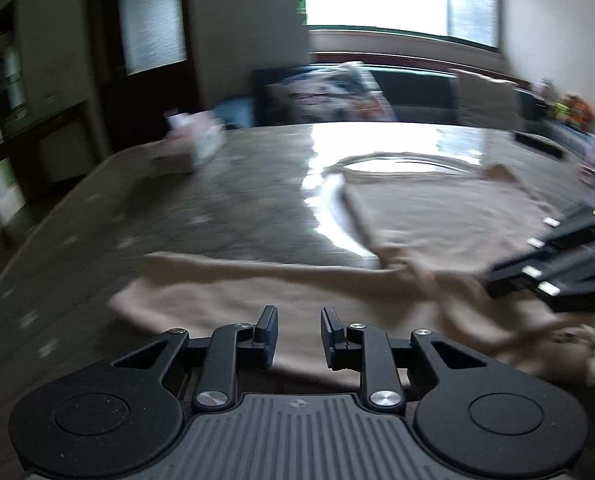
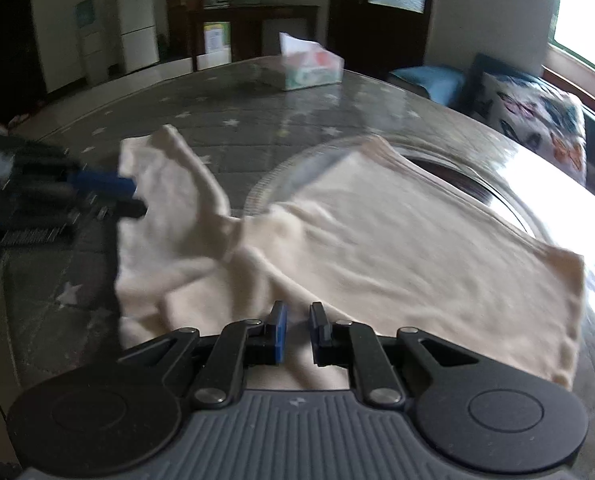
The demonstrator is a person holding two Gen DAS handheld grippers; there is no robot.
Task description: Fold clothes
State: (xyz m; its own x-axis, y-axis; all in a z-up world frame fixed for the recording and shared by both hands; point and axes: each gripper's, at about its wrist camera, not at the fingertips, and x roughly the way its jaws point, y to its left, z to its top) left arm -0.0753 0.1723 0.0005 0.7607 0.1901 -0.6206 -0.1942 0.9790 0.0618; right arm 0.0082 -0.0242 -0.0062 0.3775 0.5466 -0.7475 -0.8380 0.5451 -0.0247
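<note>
left gripper (image 1: pixel 299 334): jaws apart, empty, over cloth's near edge | right gripper (image 2: pixel 297 332): jaws apart, empty | cream garment (image 2: pixel 377 248): spread (rumpled, partly folded) mid-table | table (image 2: pixel 217 136) | tissue box (image 2: pixel 311 66): far edge

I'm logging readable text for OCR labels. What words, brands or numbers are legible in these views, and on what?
None can be read.
Tissue box: printed pattern, blurred, no legible words.
Green-and-white poster: too small and blurred.
Left tool and right tool: only a small emblem, no words.
</note>
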